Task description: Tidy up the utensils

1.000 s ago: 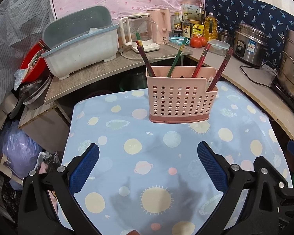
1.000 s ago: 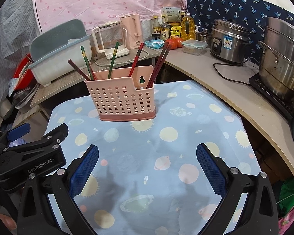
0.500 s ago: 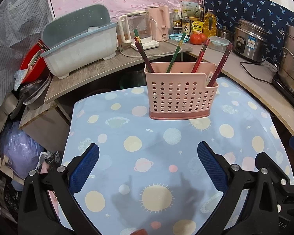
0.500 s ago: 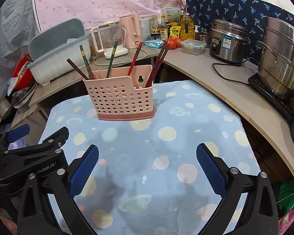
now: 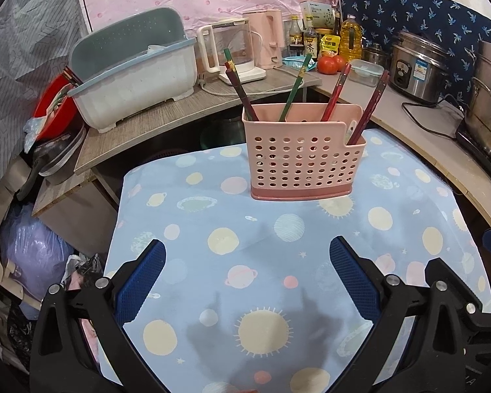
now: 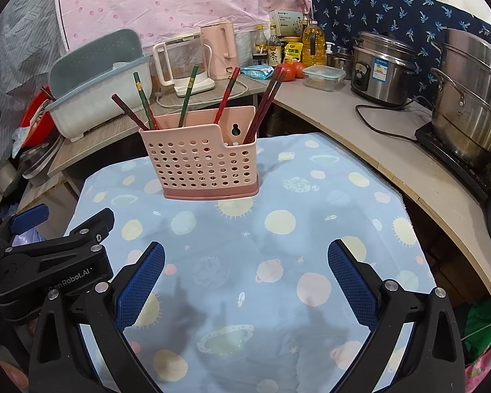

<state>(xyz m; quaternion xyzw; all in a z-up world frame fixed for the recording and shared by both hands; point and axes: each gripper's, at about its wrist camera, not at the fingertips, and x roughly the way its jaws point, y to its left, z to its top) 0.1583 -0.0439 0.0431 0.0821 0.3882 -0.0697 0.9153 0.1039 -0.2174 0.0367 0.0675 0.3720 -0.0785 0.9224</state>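
Observation:
A pink perforated utensil holder [image 5: 298,160] stands on the blue planet-print cloth [image 5: 278,245], near the table's far edge. Several red and green chopsticks [image 5: 294,90] stand in it, leaning outward. It also shows in the right wrist view [image 6: 203,160], with its chopsticks [image 6: 262,104]. My left gripper [image 5: 247,276] is open and empty, well short of the holder. My right gripper [image 6: 245,278] is open and empty, also short of it. The left gripper's body [image 6: 49,262] shows at the left of the right wrist view.
A grey dish bin [image 5: 134,75], kettles [image 5: 235,52], bottles and tomatoes [image 5: 330,64] stand on the wooden counter behind. A rice cooker [image 6: 383,68] and a steel pot [image 6: 471,108] stand on the right counter. Bags and clutter [image 5: 32,252] lie left of the table.
Both grippers have drifted slightly; the holder sits a little lower and further right in the left view, and further left in the right view. Both stay open and empty.

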